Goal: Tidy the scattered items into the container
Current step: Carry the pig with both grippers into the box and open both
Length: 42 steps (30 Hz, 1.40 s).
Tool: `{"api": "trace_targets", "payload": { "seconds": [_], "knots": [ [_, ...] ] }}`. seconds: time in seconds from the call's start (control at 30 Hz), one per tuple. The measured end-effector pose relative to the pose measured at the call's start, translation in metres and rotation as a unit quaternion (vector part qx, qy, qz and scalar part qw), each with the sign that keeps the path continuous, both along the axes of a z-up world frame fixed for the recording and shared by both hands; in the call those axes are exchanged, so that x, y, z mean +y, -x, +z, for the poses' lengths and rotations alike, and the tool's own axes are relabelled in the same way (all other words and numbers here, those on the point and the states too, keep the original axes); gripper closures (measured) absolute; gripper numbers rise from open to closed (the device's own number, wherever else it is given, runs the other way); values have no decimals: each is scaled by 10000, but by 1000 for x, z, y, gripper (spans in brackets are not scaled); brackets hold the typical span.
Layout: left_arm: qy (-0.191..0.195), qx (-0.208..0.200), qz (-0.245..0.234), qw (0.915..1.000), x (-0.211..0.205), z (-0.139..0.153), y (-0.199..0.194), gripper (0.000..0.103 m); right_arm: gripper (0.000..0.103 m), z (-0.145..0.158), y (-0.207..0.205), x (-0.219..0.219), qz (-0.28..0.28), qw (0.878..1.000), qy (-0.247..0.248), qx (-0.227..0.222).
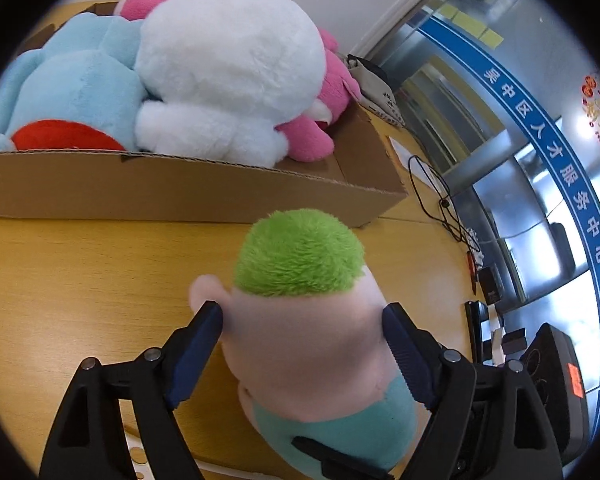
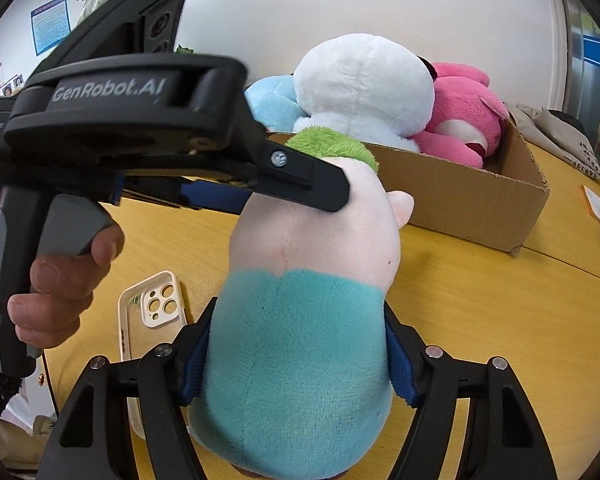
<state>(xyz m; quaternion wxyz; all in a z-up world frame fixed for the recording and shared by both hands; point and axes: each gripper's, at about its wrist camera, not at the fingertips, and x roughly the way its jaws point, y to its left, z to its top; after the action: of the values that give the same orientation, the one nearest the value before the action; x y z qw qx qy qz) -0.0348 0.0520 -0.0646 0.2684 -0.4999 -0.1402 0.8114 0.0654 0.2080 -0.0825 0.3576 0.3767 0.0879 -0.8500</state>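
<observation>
Fingers (image 1: 216, 320) of the left gripper (image 1: 304, 322) clamp the green-haired doll (image 1: 300, 320) at its soft head, short of the full cardboard box (image 1: 180, 192), while from the right wrist the right gripper (image 2: 296, 344) pinches its teal body over the worktop (image 2: 480, 300), so unequal pulls could slip it free.

Fuzzy plush doll (image 2: 296, 340); matt, seemingly corrugated cardboard box (image 1: 188, 192).

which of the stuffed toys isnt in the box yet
The green-haired doll in the teal outfit. It stands on the table, gripped by both claws, while the blue, white and pink toys lie in the cardboard box.
</observation>
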Motion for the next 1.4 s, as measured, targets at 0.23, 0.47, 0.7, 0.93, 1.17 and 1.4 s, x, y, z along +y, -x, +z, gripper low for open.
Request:
{"api": "trace_targets", "payload": {
  "seconds": [0.23, 0.47, 0.7, 0.93, 1.17, 1.4],
  "knots": [
    [300, 215, -281, 9989, 15, 18, -6, 41, 26, 3, 1, 7, -38, 10000, 78, -32],
    [457, 836, -420, 9946, 29, 70, -2, 42, 26, 33, 11, 16, -87, 9991, 322, 281],
    [432, 1631, -671, 9834, 47, 137, 36, 42, 26, 89, 48, 17, -148, 9941, 335, 1018],
    [472, 2116, -745, 9734, 66, 167, 107, 42, 26, 125, 124, 18, -279, 9856, 511, 1587],
    [707, 1648, -945, 9792, 91, 121, 176, 42, 26, 89, 204, 19, -431, 9832, 795, 1585],
    [861, 1192, -1486, 9779, 121, 72, 181, 40, 26, 38, 221, 42, -845, 9908, 547, 908]
  ]
}}
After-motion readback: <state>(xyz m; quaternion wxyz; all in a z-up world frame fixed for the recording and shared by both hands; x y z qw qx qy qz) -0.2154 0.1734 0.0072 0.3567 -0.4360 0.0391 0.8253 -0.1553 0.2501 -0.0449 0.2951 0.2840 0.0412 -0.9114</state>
